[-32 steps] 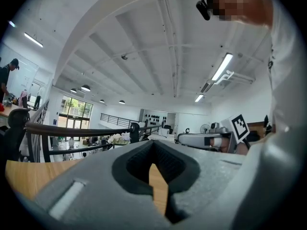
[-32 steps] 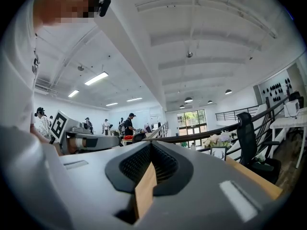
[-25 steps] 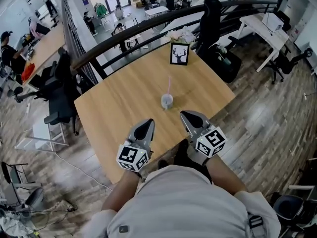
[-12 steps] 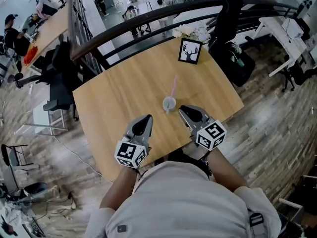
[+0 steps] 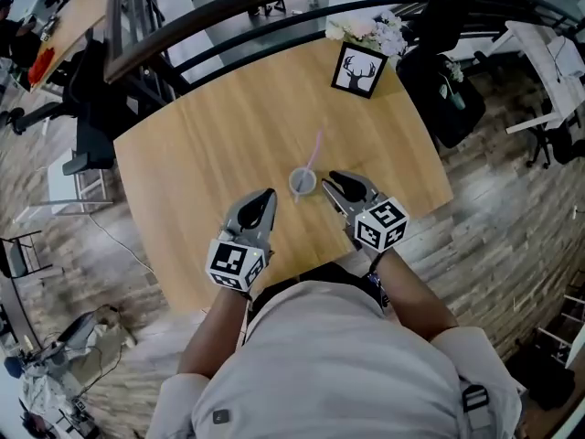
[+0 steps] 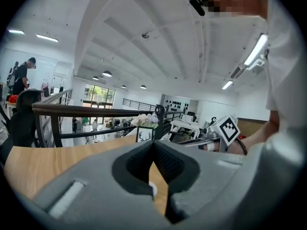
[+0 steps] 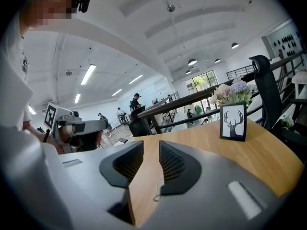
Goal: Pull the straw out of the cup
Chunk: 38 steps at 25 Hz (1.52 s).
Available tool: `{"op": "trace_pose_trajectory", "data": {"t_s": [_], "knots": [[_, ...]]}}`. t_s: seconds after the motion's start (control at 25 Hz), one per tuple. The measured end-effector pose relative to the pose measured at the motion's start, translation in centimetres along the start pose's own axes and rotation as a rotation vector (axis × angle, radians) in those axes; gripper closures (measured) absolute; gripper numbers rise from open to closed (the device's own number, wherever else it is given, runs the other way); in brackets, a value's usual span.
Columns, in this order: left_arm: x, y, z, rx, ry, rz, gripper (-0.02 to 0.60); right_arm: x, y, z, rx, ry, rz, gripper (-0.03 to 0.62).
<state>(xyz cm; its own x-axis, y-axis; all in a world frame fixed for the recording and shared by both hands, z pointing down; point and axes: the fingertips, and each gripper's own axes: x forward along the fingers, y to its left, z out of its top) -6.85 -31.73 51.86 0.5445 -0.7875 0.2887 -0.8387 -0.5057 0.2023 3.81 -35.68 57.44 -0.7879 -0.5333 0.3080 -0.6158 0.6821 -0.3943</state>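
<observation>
- Here the cup (image 5: 303, 182) stands upright on the bench (image 5: 201, 144), towards our near edge, with the pink straw (image 5: 315, 147) in it.
- The straw's long axis rises from the cup and leans away from us, towards the deer picture (image 5: 357, 69) at the far edge.
- The left tongs (image 5: 266, 196) are closed tip to tip and grip nothing. They lie near the cup, on its left and a little nearer to us.
- The right tongs (image 5: 335, 181) have just been opening and stand wide apart, with only bare bench between them. They lie just beside the cup, on its right.
- We judge the right tongs the nearer. The straw's free upper length lies ahead of them and slightly left, so the reach should go forward and up.
- We judge the pull not yet begun.
</observation>
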Motion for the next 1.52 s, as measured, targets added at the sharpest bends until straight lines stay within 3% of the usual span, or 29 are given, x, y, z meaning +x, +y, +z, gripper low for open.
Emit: {"op": "trace_pose_trajectory", "data": {"t_s": [0.24, 0.8, 1.12, 1.28, 1.52], "knots": [[3.8, 2.0, -2.7, -0.028, 0.041, 0.02, 0.578, 3.0, -3.3, -3.1, 0.044, 0.112, 0.036, 0.471], [8.8, 6.1, -7.4, -0.108, 0.11, 0.094, 0.578, 8.7, -8.7, -8.7, 0.153, 0.213, 0.014, 0.485], [9.2, 6.8, -8.8, -0.139, 0.144, 0.108, 0.578, 11.0, -10.1, -10.4, 0.174, 0.263, 0.026, 0.49], [9.0, 7.1, -9.5, -0.156, 0.157, 0.125, 0.578, 11.4, -9.8, -10.7, 0.151, 0.272, 0.031, 0.521], [7.9, 7.7, -9.1, -0.237, 0.117, 0.138, 0.578, 11.5, -8.9, -10.3, 0.125, 0.265, 0.036, 0.551]]}}
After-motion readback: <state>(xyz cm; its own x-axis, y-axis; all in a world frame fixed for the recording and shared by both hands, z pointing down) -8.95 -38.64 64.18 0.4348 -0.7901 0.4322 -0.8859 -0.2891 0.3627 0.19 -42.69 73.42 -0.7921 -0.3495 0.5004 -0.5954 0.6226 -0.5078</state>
